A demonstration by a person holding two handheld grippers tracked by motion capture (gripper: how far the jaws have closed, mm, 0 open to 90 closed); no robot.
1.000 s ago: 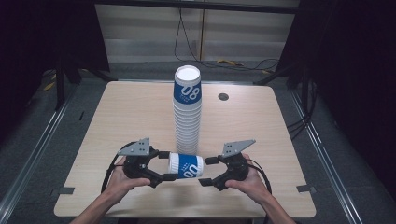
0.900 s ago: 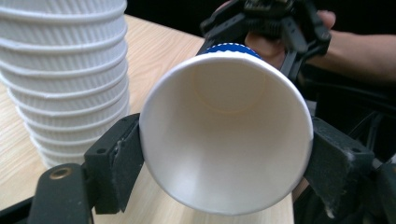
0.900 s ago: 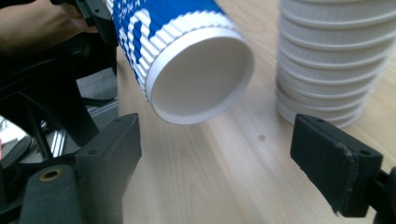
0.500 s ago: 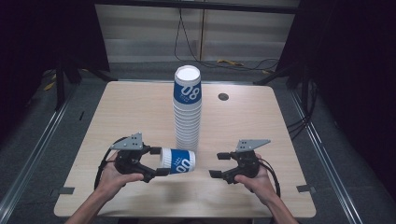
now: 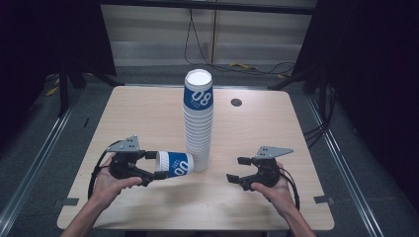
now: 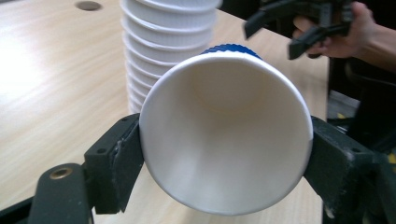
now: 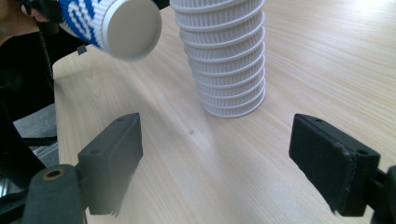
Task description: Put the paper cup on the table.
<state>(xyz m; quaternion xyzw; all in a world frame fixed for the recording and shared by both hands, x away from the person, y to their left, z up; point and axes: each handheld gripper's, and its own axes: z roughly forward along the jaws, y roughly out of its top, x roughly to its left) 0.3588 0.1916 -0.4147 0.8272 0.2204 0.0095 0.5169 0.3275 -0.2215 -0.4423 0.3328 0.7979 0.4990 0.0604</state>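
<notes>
A tall stack of upturned paper cups (image 5: 198, 123) stands at the table's middle, its top cup blue and white. My left gripper (image 5: 157, 164) is shut on a single blue-and-white paper cup (image 5: 175, 164), held on its side above the table with its base toward the stack. In the left gripper view the cup's open mouth (image 6: 224, 135) faces the camera, squeezed at the rim between both jaws. My right gripper (image 5: 236, 169) is open with nothing between its jaws, to the right of the stack (image 7: 224, 56). The held cup's base (image 7: 132, 28) appears at the upper left of the right gripper view.
A light wooden table (image 5: 276, 133) has a round cable hole (image 5: 236, 102) behind the stack on the right. Dark floor and metal rails surround the table. Cables lie on the floor beyond the far edge.
My right gripper has let go of the cup, opened and drawn back to the right. My left gripper has shifted left with the cup still in it.
</notes>
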